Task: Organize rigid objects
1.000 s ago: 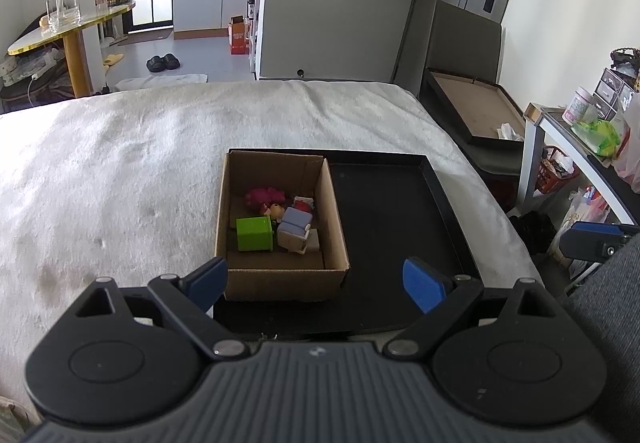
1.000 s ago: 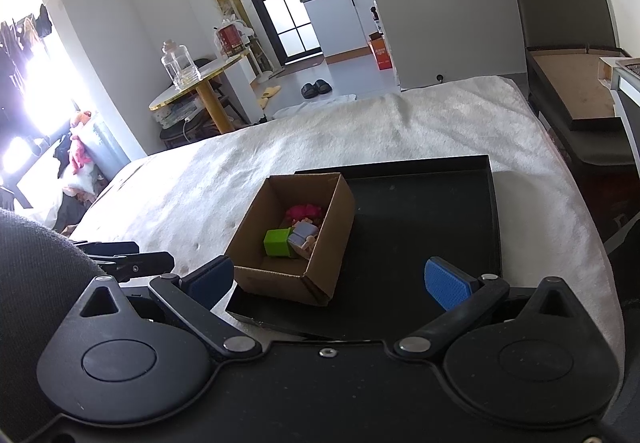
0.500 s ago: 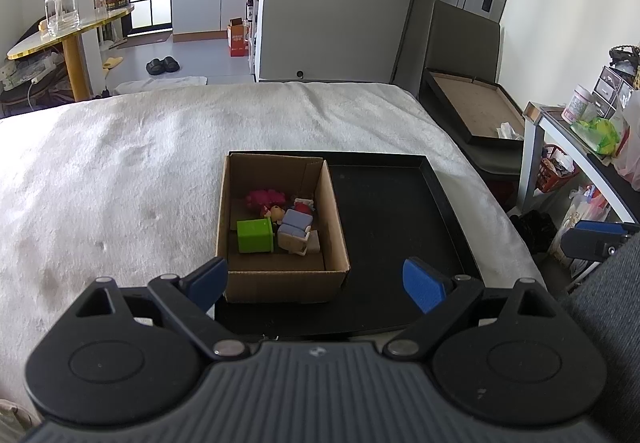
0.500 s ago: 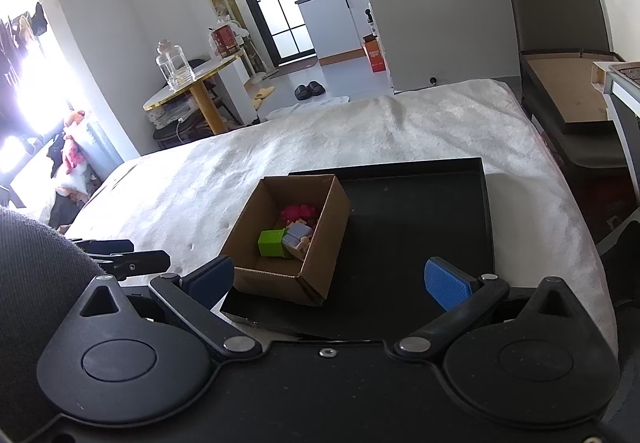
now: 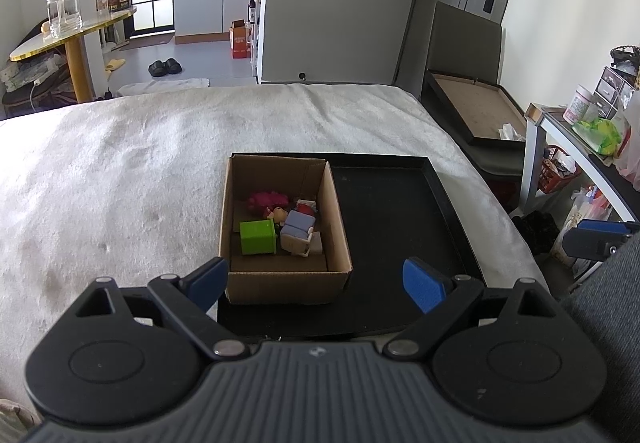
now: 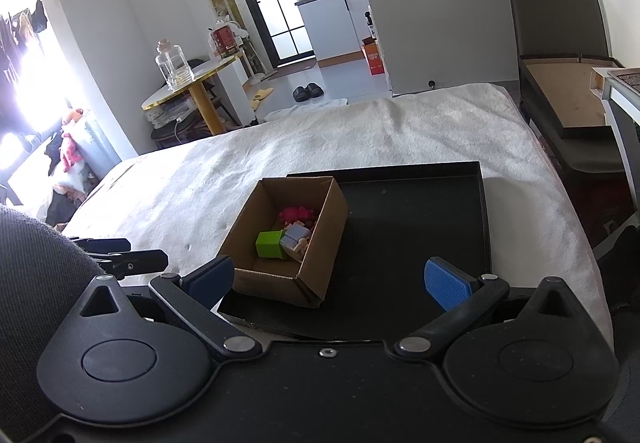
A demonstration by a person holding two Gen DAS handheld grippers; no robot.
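Note:
An open cardboard box (image 5: pixel 338 227) (image 6: pixel 320 243) stands on the left part of a black tray (image 5: pixel 400 219) (image 6: pixel 420 227) on a white-covered bed. Inside lie a green cube (image 5: pixel 258 237) (image 6: pixel 269 244), a lilac-and-white block toy (image 5: pixel 297 231) (image 6: pixel 294 236) and a pink spiky toy (image 5: pixel 266 199) (image 6: pixel 294 213). My left gripper (image 5: pixel 316 281) is open and empty, held back near the box's front wall. My right gripper (image 6: pixel 328 277) is open and empty, near the tray's front edge. The right gripper's tip shows in the left wrist view (image 5: pixel 596 239).
The white bed cover (image 5: pixel 120 179) spreads left and behind the tray. A side table (image 5: pixel 576 139) with jars and bags stands right of the bed. A round yellow table (image 6: pixel 192 79) with a glass jar stands far left. A dark chair (image 6: pixel 560 43) stands at the far right.
Both grippers have drifted slightly back from the box; the box looks a little smaller in the right wrist view. Nothing was taken hold of or let go.

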